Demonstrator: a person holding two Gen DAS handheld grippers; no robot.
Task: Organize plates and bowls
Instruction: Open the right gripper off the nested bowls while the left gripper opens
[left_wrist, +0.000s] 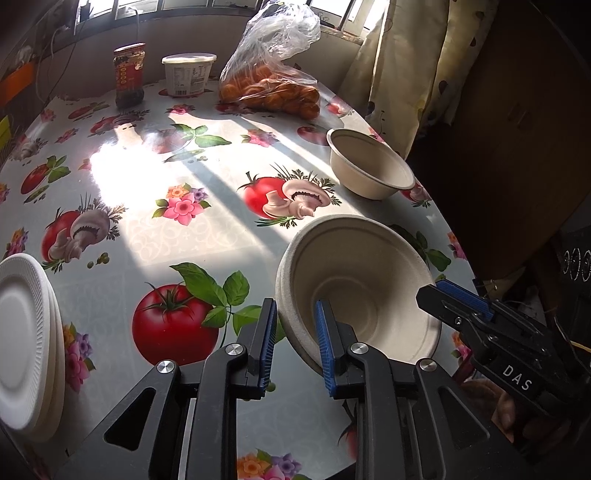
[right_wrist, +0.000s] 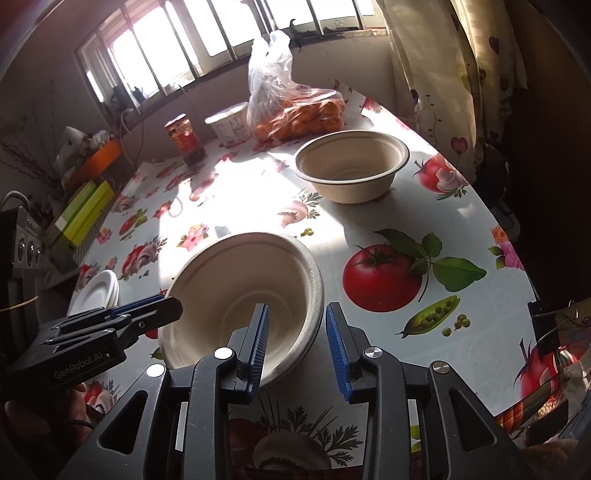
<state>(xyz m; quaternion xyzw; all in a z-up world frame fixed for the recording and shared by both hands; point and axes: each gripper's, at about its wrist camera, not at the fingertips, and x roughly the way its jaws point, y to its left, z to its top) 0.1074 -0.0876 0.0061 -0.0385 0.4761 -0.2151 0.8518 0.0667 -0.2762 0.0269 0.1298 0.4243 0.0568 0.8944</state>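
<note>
A beige paper bowl (left_wrist: 369, 280) (right_wrist: 236, 280), apparently two nested, stands on the flowered table (left_wrist: 155, 229) near its front edge. My left gripper (left_wrist: 295, 304) is open and straddles the bowl's left rim, one pad inside and one outside, with a small gap to the wall. On the opposite rim my right gripper (right_wrist: 297, 306) straddles it the same way, also open. Each gripper shows in the other's view: the right one (left_wrist: 439, 290), the left one (right_wrist: 166, 301). A second beige bowl (left_wrist: 369, 166) (right_wrist: 351, 166) stands farther back. White plates (left_wrist: 22, 332) (right_wrist: 99, 291) are stacked at the left.
At the back stand a dark jar (left_wrist: 129, 74), a white tub (left_wrist: 188, 74) and a plastic bag of oranges (left_wrist: 273, 92). A curtain (left_wrist: 417, 55) hangs past the table's right edge. Boxes (right_wrist: 81, 214) lie beyond the left edge.
</note>
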